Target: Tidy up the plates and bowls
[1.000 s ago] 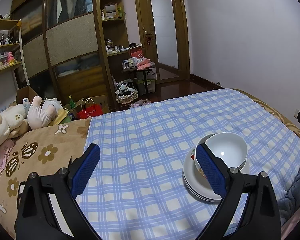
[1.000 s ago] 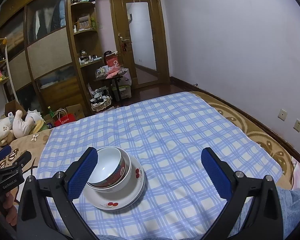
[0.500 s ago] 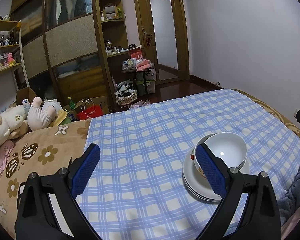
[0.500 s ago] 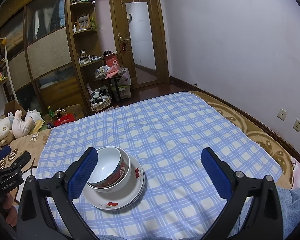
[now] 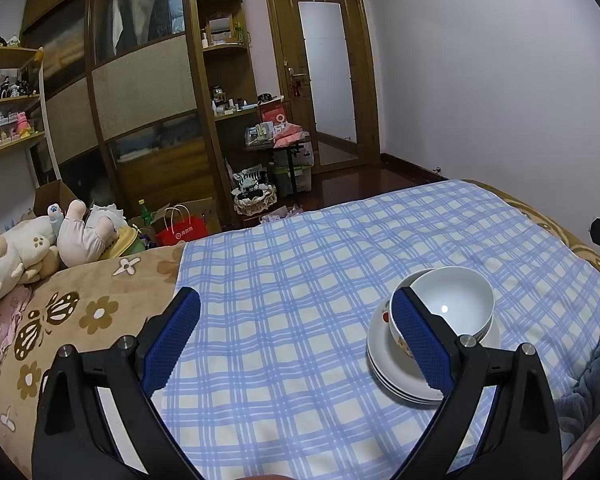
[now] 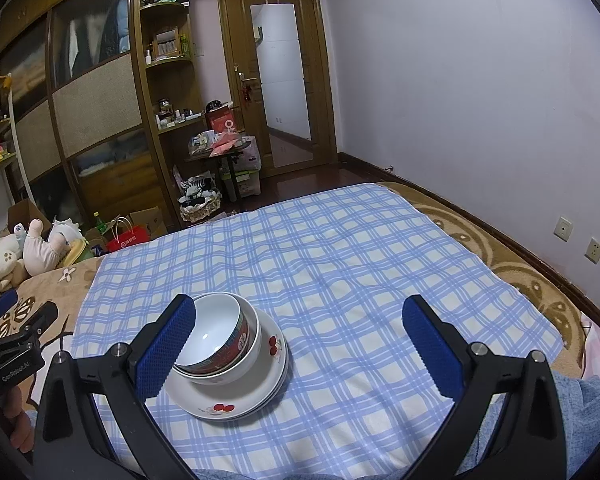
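Bowls (image 6: 220, 340) sit nested, one inside the other, on a stack of plates (image 6: 236, 392) with cherry prints, near the front left of the checked sheet (image 6: 320, 280) on the bed. Both tongs hang above it with nothing in them: the left tongs (image 5: 296, 340) are spread wide, and so are the right tongs (image 6: 300, 344). The pile looks gathered already. If a bowl must come off, I would lower one pad inside the rim and one outside, squeeze gently, and lift straight up, steadying the plates, since the soft bed may let the stack tip.
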`<action>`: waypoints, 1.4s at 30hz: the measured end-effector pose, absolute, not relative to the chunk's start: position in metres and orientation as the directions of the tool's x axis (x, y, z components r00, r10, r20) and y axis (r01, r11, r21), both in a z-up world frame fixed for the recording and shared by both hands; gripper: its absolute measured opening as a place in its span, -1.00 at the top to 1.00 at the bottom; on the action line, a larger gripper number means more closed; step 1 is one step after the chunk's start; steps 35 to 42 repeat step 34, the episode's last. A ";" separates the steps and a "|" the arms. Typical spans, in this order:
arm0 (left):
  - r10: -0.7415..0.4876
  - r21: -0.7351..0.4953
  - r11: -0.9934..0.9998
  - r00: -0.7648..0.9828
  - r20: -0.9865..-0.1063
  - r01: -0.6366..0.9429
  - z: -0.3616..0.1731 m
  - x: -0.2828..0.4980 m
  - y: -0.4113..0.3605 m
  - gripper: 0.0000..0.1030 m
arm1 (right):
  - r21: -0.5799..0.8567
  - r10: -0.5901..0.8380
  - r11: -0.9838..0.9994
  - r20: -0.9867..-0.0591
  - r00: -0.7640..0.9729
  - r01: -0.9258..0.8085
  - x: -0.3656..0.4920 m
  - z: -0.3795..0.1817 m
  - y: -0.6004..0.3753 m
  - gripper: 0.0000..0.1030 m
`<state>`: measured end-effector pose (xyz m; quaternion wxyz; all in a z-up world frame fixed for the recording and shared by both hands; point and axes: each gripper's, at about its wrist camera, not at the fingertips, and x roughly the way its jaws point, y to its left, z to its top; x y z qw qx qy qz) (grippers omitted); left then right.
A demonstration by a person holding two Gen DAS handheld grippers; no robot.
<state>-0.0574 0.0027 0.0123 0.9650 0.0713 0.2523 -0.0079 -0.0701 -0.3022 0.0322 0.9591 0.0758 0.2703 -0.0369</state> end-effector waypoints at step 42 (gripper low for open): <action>0.027 0.107 0.994 0.859 -0.512 0.033 0.010 -0.055 0.013 -0.85 | 0.126 -0.030 0.986 -0.528 0.849 0.113 -0.071 0.033 -0.303 -1.00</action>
